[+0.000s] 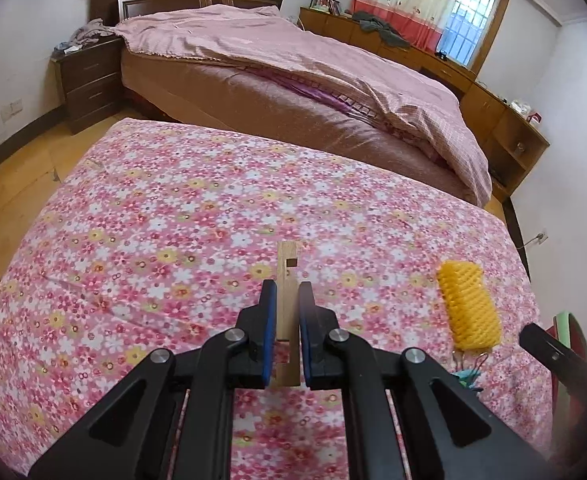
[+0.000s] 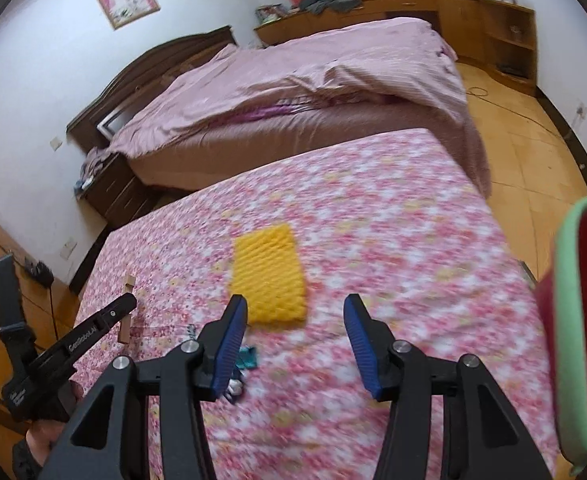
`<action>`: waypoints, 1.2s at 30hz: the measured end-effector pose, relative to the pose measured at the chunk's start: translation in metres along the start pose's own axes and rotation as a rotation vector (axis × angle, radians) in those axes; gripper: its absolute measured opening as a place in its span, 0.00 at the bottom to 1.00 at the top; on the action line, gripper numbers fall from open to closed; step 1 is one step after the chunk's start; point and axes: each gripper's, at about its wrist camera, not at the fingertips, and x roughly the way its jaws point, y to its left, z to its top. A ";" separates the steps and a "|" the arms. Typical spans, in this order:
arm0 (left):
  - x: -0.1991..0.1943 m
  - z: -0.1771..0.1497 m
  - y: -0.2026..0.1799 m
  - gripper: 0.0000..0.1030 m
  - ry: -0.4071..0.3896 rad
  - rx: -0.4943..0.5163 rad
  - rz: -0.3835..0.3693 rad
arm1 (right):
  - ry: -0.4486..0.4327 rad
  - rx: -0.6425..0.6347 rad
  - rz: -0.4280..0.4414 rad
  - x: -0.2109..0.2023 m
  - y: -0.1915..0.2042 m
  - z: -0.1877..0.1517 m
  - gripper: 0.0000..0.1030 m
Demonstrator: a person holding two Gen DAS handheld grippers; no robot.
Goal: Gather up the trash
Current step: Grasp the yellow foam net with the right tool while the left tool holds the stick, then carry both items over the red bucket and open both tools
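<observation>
Bedroom setting: a floral pink tablecloth (image 1: 173,220) covers a work surface, with a bed (image 1: 293,80) under a mauve quilt behind it at twelve o'clock.

From the left wrist camera, the left gripper (image 1: 286,300) is at six o'clock, its blue pads pressed against both sides of a thin wooden stick (image 1: 287,264) that points toward twelve o'clock. It appears clenched on the stick; whether the stick is lifted off the cloth cannot be told. A yellow foam net sleeve (image 1: 469,308) lies at four o'clock, with binder clips (image 1: 471,364) just below it.

From the right wrist camera, which is blurred, the right gripper (image 2: 295,312) hangs released, jaws wide apart, with the yellow sleeve just ahead at twelve o'clock. A red bin with a green rim (image 2: 573,320) sits at three o'clock, probably the trash container.

To do this step well, the left should keep a firm, centred squeeze on the stick while carrying it toward the bin, and the right should straddle the sleeve across its narrow side before closing.
</observation>
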 end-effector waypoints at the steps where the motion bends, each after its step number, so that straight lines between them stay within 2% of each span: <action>1: 0.000 -0.001 0.001 0.09 0.001 -0.001 -0.001 | 0.007 -0.010 -0.002 0.005 0.003 0.001 0.52; 7: 0.000 -0.007 0.008 0.09 0.011 -0.014 -0.014 | 0.052 -0.038 -0.019 0.035 0.017 0.004 0.52; 10: 0.004 -0.007 0.008 0.09 0.018 -0.019 -0.021 | 0.074 -0.031 0.004 0.046 0.019 0.003 0.52; 13: 0.006 -0.007 0.009 0.09 0.020 -0.020 -0.015 | 0.067 -0.041 -0.004 0.051 0.021 0.002 0.53; 16: 0.007 -0.008 0.009 0.09 0.024 -0.022 -0.017 | 0.060 -0.047 -0.015 0.052 0.022 0.001 0.46; 18: 0.007 -0.008 0.009 0.09 0.023 -0.021 -0.018 | 0.056 -0.053 -0.019 0.053 0.023 0.002 0.33; 21: 0.007 -0.008 0.009 0.09 0.024 -0.021 -0.022 | 0.060 -0.048 0.002 0.055 0.023 0.003 0.20; 23: 0.008 -0.008 0.010 0.09 0.024 -0.022 -0.024 | 0.051 -0.059 0.002 0.054 0.026 0.003 0.15; 28: 0.007 -0.008 0.013 0.09 0.020 -0.031 -0.028 | 0.006 -0.066 -0.001 0.042 0.030 0.004 0.14; 36: 0.000 -0.009 0.012 0.09 0.008 -0.033 -0.034 | -0.096 -0.022 -0.019 -0.007 0.015 -0.001 0.13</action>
